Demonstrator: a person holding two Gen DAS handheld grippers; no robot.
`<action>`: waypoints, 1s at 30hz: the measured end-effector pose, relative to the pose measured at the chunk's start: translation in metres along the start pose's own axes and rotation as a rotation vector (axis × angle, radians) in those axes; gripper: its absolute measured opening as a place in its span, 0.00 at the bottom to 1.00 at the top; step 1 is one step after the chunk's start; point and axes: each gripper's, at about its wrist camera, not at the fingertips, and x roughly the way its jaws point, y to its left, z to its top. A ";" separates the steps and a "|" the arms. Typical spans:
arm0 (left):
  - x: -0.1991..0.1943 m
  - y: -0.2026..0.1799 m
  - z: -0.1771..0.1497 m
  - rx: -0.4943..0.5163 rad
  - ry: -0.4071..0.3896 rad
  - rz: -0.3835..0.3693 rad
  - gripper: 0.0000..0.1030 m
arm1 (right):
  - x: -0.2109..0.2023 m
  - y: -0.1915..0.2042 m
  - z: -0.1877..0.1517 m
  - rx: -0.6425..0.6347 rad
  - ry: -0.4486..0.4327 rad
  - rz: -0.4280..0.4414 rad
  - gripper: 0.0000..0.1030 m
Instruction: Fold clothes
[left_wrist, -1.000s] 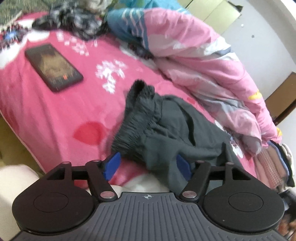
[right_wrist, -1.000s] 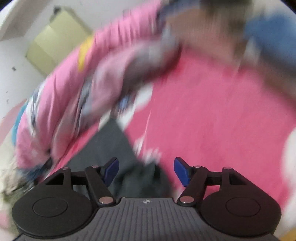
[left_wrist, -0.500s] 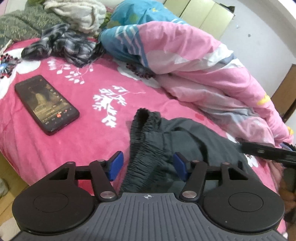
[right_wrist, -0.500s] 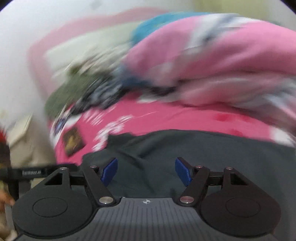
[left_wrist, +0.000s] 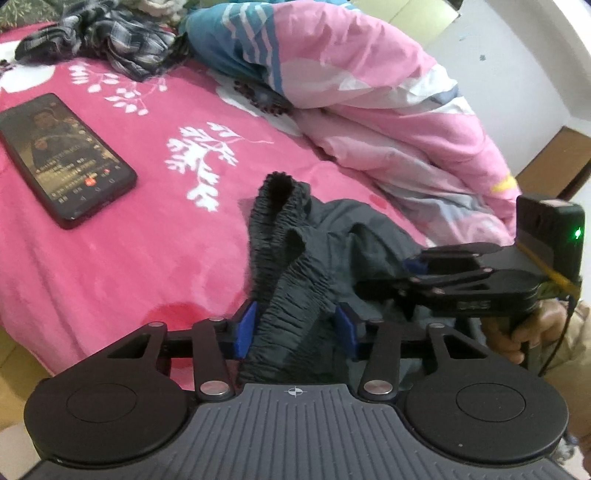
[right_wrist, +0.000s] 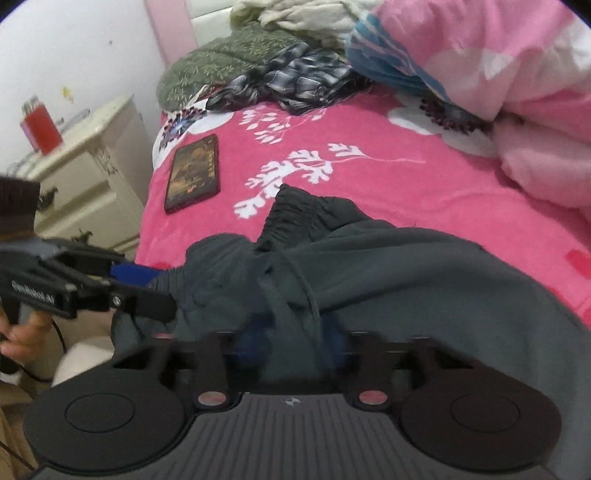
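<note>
A dark grey garment (left_wrist: 354, 236) with a gathered elastic waistband (left_wrist: 288, 295) lies crumpled on the pink bedspread (left_wrist: 147, 240). My left gripper (left_wrist: 295, 328) straddles the waistband near the bed's front edge. Its jaws are closing, the left pad against the cloth, the right pad just clear of it. My right gripper (right_wrist: 291, 341) is on the same garment (right_wrist: 406, 280) further right, its blurred jaws closing onto a raised fold of grey cloth. Each gripper shows in the other's view: the right gripper (left_wrist: 399, 273) side-on, and the left gripper (right_wrist: 151, 288) at the waistband.
A black phone (left_wrist: 66, 158) lies screen-up on the bedspread to the left. A bunched pink quilt (left_wrist: 369, 92) fills the far right. A plaid garment (left_wrist: 99, 40) and green cloth (right_wrist: 221, 62) sit at the back. A cream nightstand (right_wrist: 81, 173) with a red container (right_wrist: 40, 129) stands beside the bed.
The left gripper slid forward over the waistband and its jaws narrowed. The right gripper swung round from the quilt side to the grey garment and closed on a fold.
</note>
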 end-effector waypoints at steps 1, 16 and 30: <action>-0.001 -0.001 -0.001 0.000 0.000 -0.014 0.43 | -0.003 0.005 0.000 -0.009 -0.018 -0.026 0.04; 0.008 -0.027 0.023 0.054 -0.086 -0.065 0.43 | -0.014 0.023 0.048 -0.261 -0.203 -0.290 0.02; 0.011 -0.008 0.026 0.084 -0.126 0.075 0.43 | 0.045 -0.010 0.041 -0.179 -0.208 -0.277 0.02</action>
